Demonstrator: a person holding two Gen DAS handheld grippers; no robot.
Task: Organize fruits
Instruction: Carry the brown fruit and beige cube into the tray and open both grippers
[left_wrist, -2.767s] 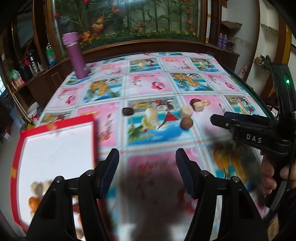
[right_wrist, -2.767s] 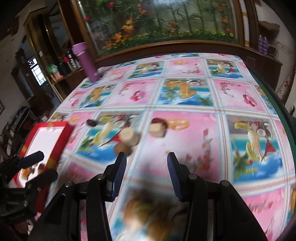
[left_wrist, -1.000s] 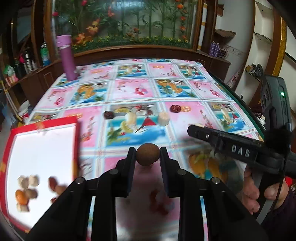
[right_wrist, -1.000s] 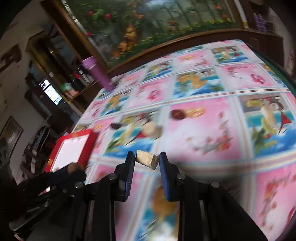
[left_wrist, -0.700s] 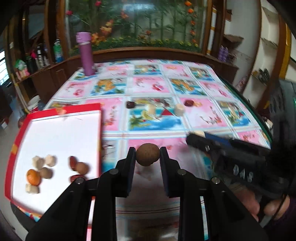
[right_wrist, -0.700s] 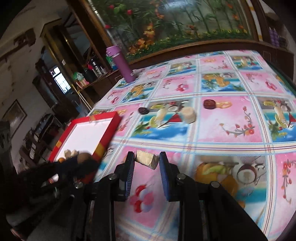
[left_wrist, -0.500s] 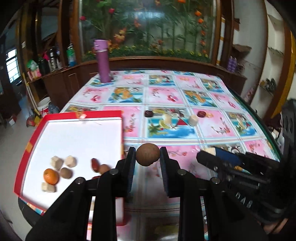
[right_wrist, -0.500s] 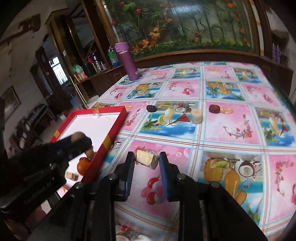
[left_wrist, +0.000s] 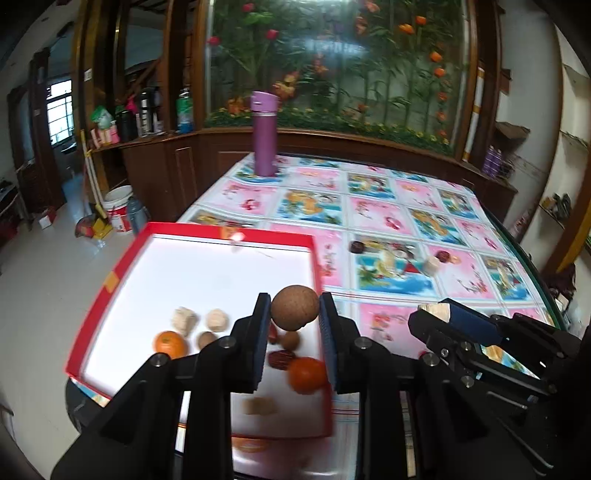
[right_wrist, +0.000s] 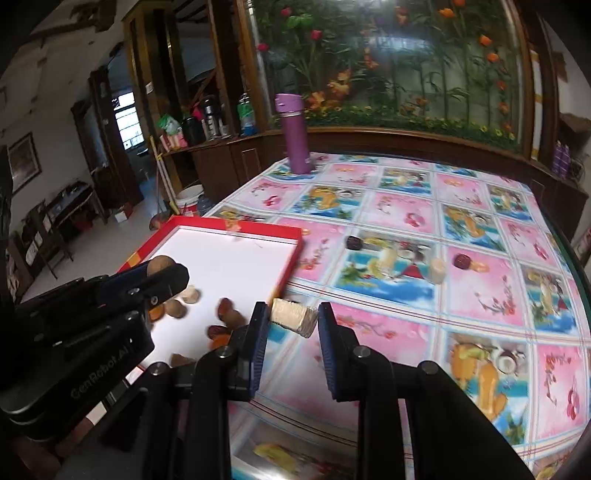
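Observation:
My left gripper (left_wrist: 294, 310) is shut on a round brown fruit (left_wrist: 294, 307) and hangs over the near right part of the red-rimmed white tray (left_wrist: 110, 280). Several fruits lie in that tray, among them two oranges (left_wrist: 170, 343) and pale chunks (left_wrist: 184, 319). My right gripper (right_wrist: 293, 315) is shut on a pale tan fruit chunk (right_wrist: 294, 317) above the tablecloth, just right of the tray's rim (right_wrist: 291, 258). Each gripper shows at the edge of the other's view: the right gripper (left_wrist: 439, 314) and the left gripper (right_wrist: 162, 271). A dark fruit (right_wrist: 354, 242), a pale piece (right_wrist: 438, 270) and a reddish fruit (right_wrist: 461, 260) lie on the cloth.
A purple flask (left_wrist: 264, 134) stands at the table's far left corner. The table (right_wrist: 480, 206) has a fruit-patterned cloth and a green rim on the right. The tray overhangs the table's left edge, with floor and buckets (left_wrist: 118, 206) below. A wooden cabinet and flower-painted glass stand behind.
Both grippers have swung left with their pieces held. The brown fruit now hangs over the tray, and the tan chunk has come close to the tray's right rim.

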